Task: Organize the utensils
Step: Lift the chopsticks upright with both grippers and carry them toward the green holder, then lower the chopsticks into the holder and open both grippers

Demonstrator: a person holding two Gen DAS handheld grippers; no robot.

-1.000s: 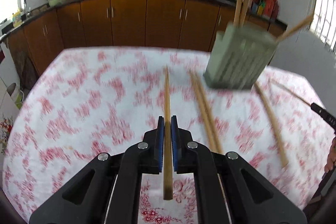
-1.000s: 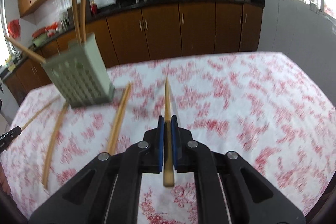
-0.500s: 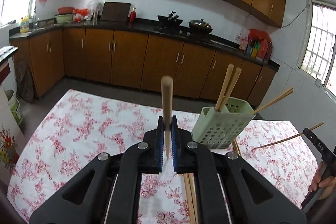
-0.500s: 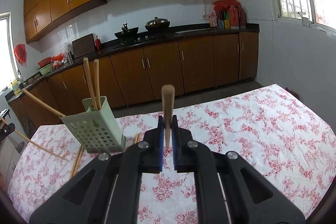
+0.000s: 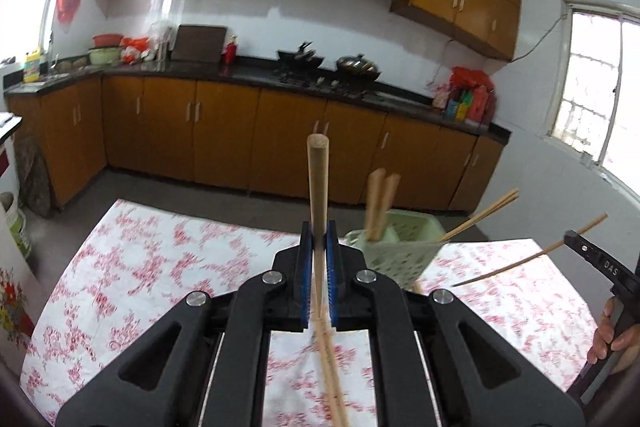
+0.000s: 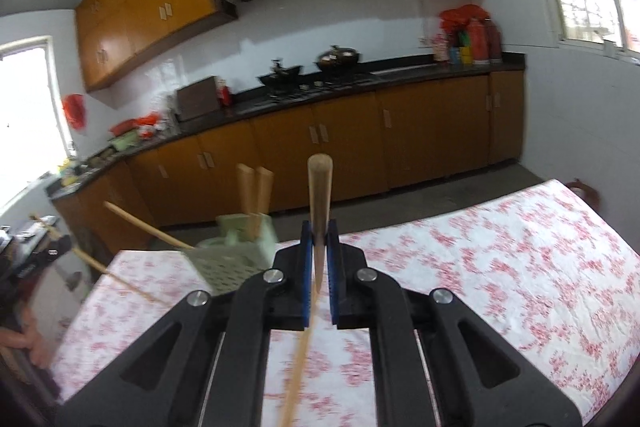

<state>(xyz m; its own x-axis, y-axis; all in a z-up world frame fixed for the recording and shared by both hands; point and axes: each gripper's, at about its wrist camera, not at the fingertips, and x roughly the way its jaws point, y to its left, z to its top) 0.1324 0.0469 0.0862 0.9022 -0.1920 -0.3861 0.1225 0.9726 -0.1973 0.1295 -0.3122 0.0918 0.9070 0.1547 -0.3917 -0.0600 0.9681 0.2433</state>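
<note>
My left gripper [image 5: 319,241] is shut on a wooden chopstick [image 5: 318,187]; its thick end stands above the jaws and its thin part runs down below them. Right of it on the table is a pale green perforated holder [image 5: 400,259] with two upright chopsticks [image 5: 380,203] and others leaning out. My right gripper [image 6: 319,241] is shut on another chopstick [image 6: 319,203], with the green holder [image 6: 236,261] to its left. The right gripper [image 5: 592,257] also shows at the far right of the left wrist view. Both grippers are raised above the table.
A white cloth with red flowers [image 5: 160,259] [image 6: 500,267] covers the table. A hand [image 5: 612,331] grips the right tool's handle. Beyond the table's far edge are brown kitchen cabinets [image 5: 224,139] and a dark counter with pots.
Both grippers have lifted off the cloth with their chopsticks. Each chopstick has swung so its thick end points up. The holder now sits lower in both views.
</note>
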